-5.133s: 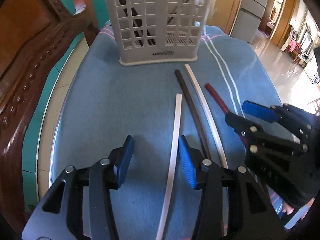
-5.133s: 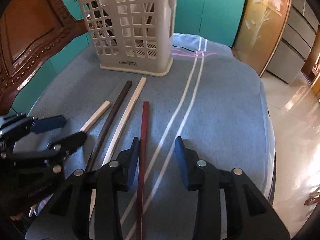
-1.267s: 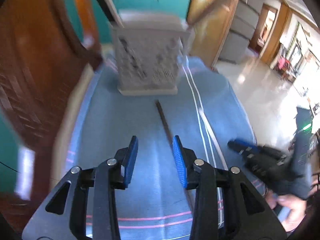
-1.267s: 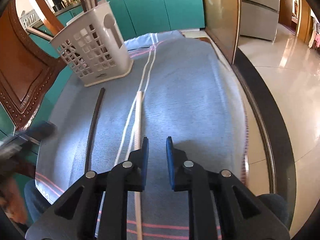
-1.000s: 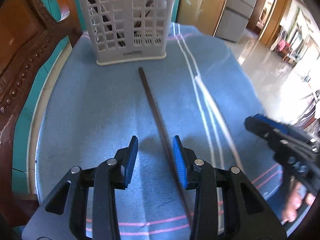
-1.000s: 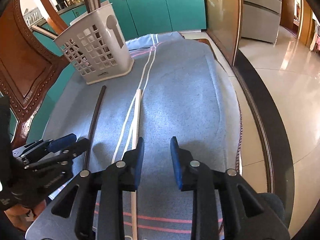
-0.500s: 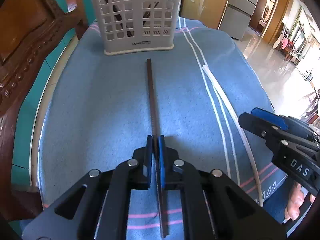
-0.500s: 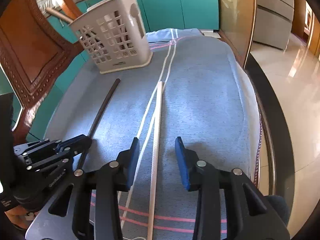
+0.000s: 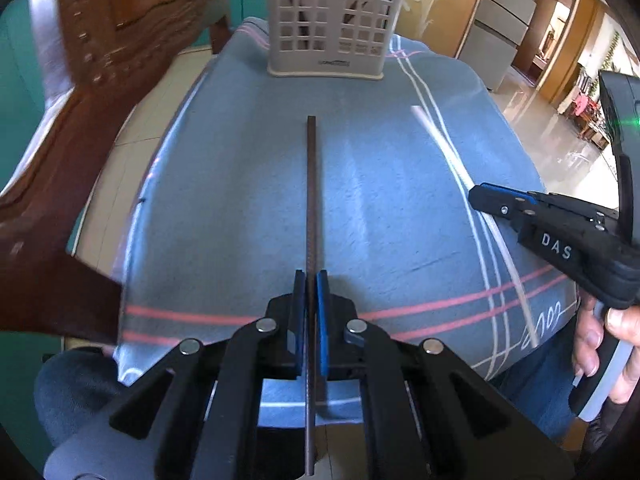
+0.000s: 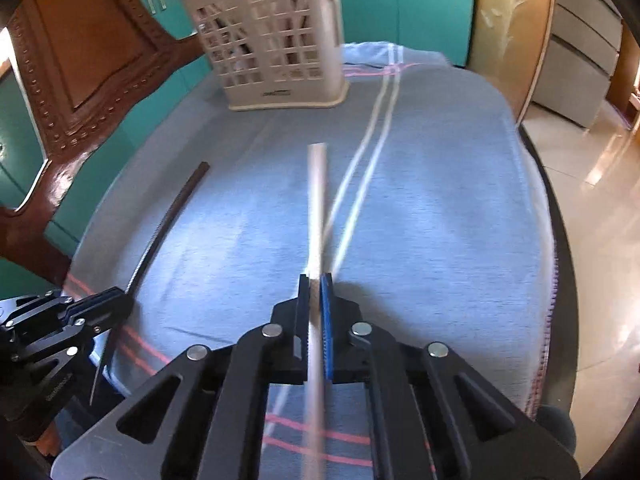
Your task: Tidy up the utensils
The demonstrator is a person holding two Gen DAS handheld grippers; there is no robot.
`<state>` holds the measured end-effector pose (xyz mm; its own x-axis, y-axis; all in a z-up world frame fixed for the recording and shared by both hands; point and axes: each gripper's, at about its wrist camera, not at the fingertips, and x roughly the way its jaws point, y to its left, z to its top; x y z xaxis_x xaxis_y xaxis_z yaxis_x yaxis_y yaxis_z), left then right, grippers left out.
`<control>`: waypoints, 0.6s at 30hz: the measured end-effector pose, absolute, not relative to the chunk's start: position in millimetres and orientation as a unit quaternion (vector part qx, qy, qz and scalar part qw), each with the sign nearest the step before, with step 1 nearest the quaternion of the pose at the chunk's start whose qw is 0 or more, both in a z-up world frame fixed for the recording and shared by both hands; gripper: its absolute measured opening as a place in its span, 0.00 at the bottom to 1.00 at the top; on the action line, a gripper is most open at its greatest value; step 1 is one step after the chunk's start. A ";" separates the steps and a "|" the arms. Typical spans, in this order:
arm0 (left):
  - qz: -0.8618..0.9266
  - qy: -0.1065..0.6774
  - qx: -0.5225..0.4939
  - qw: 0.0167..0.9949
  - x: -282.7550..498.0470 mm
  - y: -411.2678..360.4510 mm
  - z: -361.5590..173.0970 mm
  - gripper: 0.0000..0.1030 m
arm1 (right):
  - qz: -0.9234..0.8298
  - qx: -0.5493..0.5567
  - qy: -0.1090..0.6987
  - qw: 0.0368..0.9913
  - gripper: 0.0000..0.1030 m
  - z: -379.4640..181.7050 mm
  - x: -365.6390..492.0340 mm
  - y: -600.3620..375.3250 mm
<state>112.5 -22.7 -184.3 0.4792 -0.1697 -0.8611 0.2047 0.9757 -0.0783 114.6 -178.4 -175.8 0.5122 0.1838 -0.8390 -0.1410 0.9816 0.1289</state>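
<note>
Both of my claws have closed since the earlier frames: half a second back my right jaws stood open astride the white stick, and they have just shut. My left gripper [image 9: 311, 280] is clenched on the dark brown stick [image 9: 311, 184], pads pressing its near end, with the rest lying straight ahead on the blue cloth [image 9: 224, 184] toward the basket. My right gripper [image 10: 315, 284] grips the white stick [image 10: 317, 200] likewise near its close end; that stick shows blurred, so I cannot tell whether it has lifted clear of the cloth.

Step in hand, as I judge it: pickup of the last loose sticks, grasps made, lift not yet evident. The next move calls for raising each stick, tipping it upright and lowering it through the open top of the white basket [image 10: 276, 48], which stands at the far end of the cloth. Held so near one end, each long stick may swing or pivot in the pads; care is needed.

Count:
- Loose sticks on the cloth: two, one dark, one white, both held.
- Baskets: one, with sticks already standing inside; their number cannot be told through the lattice.
- Grippers: two.
- Wooden chair [image 10: 80, 52]: one, beside the table on my left.
</note>
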 end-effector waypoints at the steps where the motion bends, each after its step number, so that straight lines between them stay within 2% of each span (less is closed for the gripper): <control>1: -0.106 0.499 0.017 0.860 112.7 -22.2 -184.0 0.06 | 0.094 0.018 0.485 0.869 0.06 -175.4 114.1 -176.3; 9: -0.096 0.502 0.023 0.859 121.0 -22.7 -182.9 0.06 | 0.088 0.002 0.491 0.867 0.08 -174.2 106.6 -191.6; 14: -0.093 0.506 0.017 0.858 121.9 -23.8 -183.8 0.06 | 0.093 0.000 0.482 0.871 0.27 -171.7 102.4 -200.3; 18: -0.090 0.504 0.029 0.858 124.8 -28.4 -184.1 0.08 | 0.102 -0.001 0.483 0.870 0.36 -171.8 100.6 -201.2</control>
